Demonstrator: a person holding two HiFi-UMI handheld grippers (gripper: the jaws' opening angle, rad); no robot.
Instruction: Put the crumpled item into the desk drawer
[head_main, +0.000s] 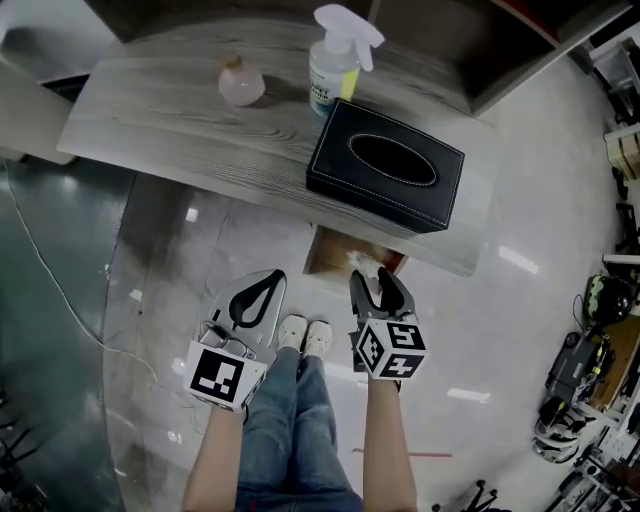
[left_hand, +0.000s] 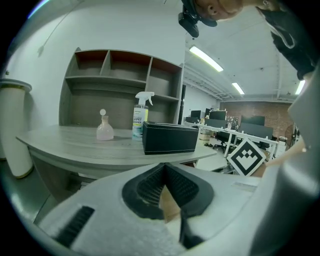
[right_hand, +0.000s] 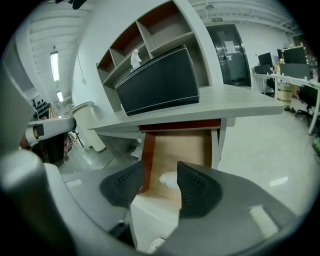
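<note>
Lying inside open drawer (right_hand: 186, 146), crumpled item (right_hand: 169, 179)

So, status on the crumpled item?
Left tongs shut, empty. Right tongs open above drawer. Crumpled item lies inside it. Nothing blocking.

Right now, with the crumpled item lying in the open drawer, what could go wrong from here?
1. The right tongs hang open close over the crumpled item. A careless pull back could snag it and drag it out.
2. The drawer stands open and the light item lies toward its front. It might catch on the edge or hop out when the drawer is pushed shut.
</note>
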